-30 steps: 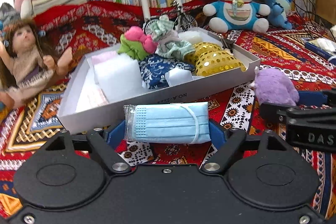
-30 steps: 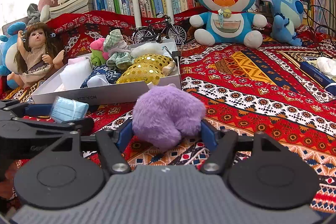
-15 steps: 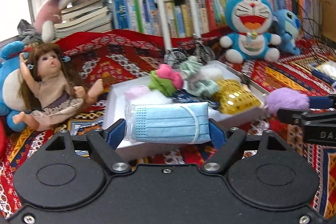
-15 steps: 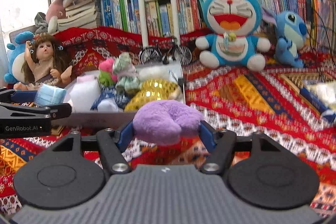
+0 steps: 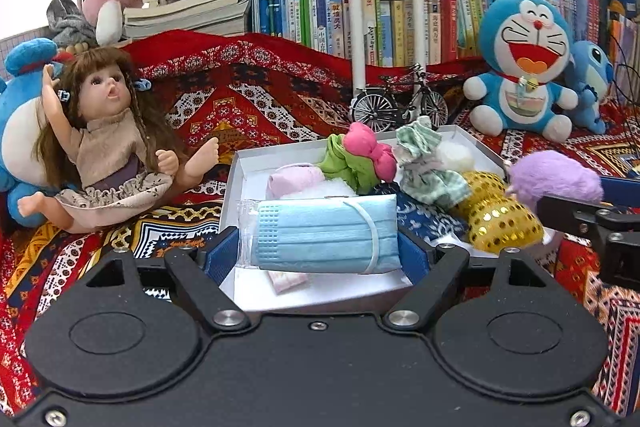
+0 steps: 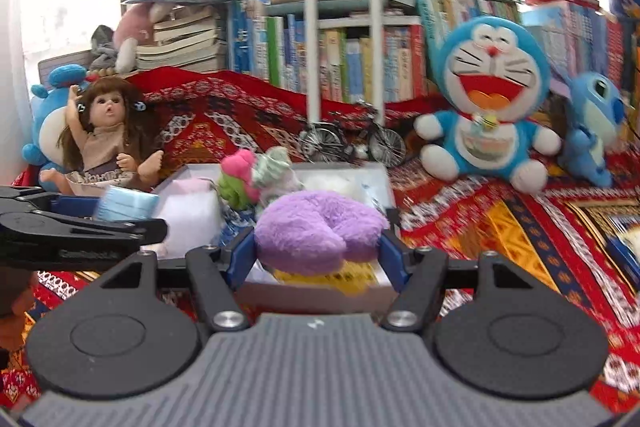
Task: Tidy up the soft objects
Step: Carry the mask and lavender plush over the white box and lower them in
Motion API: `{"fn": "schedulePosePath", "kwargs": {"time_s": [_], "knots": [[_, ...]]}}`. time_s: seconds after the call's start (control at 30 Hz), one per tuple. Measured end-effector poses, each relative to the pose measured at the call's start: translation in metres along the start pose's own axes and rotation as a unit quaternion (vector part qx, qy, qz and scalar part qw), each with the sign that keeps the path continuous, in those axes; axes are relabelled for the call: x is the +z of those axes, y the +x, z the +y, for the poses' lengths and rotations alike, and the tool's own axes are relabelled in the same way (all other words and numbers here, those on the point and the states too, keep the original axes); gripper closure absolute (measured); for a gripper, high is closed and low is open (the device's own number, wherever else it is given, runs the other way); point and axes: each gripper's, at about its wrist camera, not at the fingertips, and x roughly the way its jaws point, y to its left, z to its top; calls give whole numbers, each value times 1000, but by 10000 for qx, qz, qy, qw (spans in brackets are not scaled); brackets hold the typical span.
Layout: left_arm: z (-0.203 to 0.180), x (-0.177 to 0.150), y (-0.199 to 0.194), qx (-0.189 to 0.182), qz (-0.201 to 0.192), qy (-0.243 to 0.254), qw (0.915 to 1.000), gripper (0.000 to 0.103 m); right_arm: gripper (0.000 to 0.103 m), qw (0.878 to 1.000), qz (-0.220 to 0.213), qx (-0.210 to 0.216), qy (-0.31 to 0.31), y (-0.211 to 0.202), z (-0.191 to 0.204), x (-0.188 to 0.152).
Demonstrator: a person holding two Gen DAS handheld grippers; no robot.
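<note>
Left wrist, jaws wide (clamping) mask pack (image 5: 326, 233)

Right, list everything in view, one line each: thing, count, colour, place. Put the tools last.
box: one, white, centre of the patterned cloth
sequinned pouch: one, gold, right end of the box
pink-and-green soft toy: one, rear of the box
toy bicycle: one, black, behind the box
doll: one, brown hair, beige dress, left of the box
cat plush: one, blue and white, back right
books: many, mixed colours, along the back
face mask pack: one, light blue, held over the box
fluffy cushion: one, purple, held over the box
left tool: shut on the mask pack
right tool: shut on the cushion
</note>
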Motion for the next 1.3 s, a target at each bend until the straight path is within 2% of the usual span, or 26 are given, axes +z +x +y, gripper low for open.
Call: {"fn": "schedulePosePath", "kwargs": {"time_s": [0.3, 0.43, 0.6, 0.87, 1.3], "knots": [[10, 22, 35, -5, 83, -244, 9997, 22, 35, 9995, 239, 203, 21, 44, 6, 18], [12, 43, 57, -28, 186, -270, 9995, 22, 35, 9993, 267, 72, -243, 61, 11, 33], [12, 64, 75, -107, 107, -313, 9994, 22, 35, 9991, 377, 87, -167, 81, 7, 49], [4, 53, 102, 3, 401, 35, 9992, 22, 35, 9971, 762, 64, -3, 103, -1, 26], [0, 36, 110, 81, 529, 90, 9985, 22, 33, 9964, 844, 66, -55, 105, 2, 18]]}}
